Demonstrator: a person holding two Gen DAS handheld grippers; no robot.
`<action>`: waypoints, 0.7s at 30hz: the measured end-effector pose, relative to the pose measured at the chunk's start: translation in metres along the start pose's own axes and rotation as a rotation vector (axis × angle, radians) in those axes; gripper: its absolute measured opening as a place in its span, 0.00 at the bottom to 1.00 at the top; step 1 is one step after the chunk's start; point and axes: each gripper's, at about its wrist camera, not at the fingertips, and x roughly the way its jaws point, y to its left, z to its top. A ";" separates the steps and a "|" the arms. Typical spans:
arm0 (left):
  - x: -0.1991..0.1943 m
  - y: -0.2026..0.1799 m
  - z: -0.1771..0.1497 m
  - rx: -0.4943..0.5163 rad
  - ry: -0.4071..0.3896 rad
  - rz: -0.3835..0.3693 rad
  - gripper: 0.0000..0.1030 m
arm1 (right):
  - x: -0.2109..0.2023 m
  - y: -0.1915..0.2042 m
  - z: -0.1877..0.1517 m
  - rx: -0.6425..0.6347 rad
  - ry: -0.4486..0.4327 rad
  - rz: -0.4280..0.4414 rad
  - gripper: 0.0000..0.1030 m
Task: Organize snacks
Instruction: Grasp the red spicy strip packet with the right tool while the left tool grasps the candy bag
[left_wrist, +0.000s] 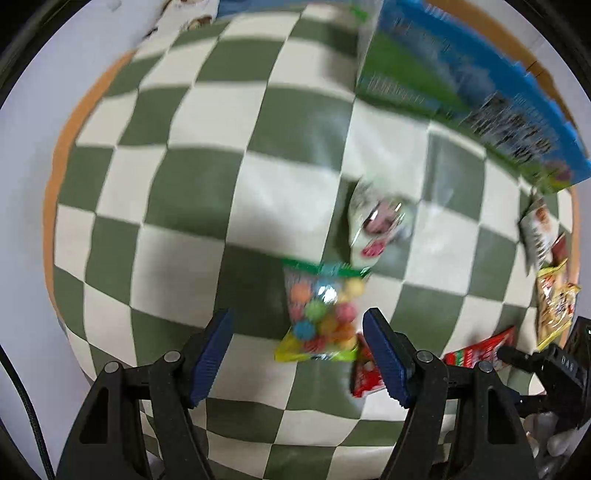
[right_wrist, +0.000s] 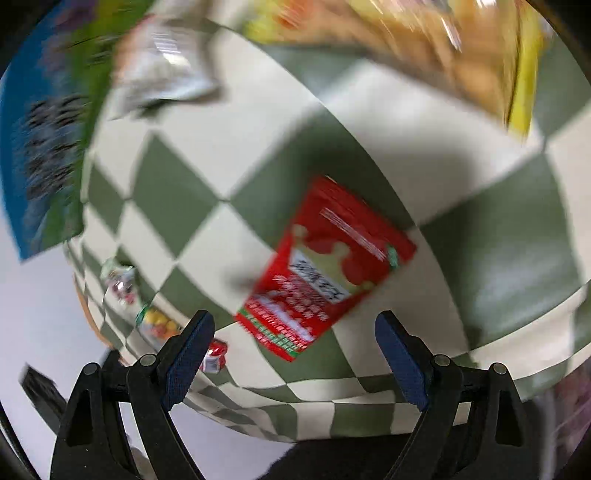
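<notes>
Left wrist view: the left gripper (left_wrist: 297, 328) hangs released, its jaws spread over a clear bag of coloured candy balls (left_wrist: 321, 315) lying on the green-and-cream chequered cloth (left_wrist: 207, 177). A small white wrapped sweet (left_wrist: 376, 225) lies just beyond the bag, and a large blue-and-green box (left_wrist: 461, 85) sits at the cloth's far edge.

Right wrist view: the right gripper (right_wrist: 295, 332) is released too, jaws wide above a flat red snack packet (right_wrist: 325, 266) lying near the cloth's near edge. A yellow crinkly bag (right_wrist: 443, 48) is blurred at the far side.

Open checkered cloth (left_wrist: 184, 184) left, snack packets (left_wrist: 321, 314) crowding right
</notes>
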 end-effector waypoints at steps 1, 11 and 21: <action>0.006 0.000 -0.002 0.002 0.011 0.003 0.69 | 0.006 -0.003 0.000 0.021 0.002 0.003 0.88; 0.047 -0.008 -0.005 0.010 0.097 -0.017 0.69 | 0.025 0.054 0.011 -0.180 -0.127 -0.219 0.62; 0.078 -0.032 0.004 0.044 0.158 -0.065 0.69 | 0.051 0.135 -0.021 -0.774 -0.167 -0.519 0.77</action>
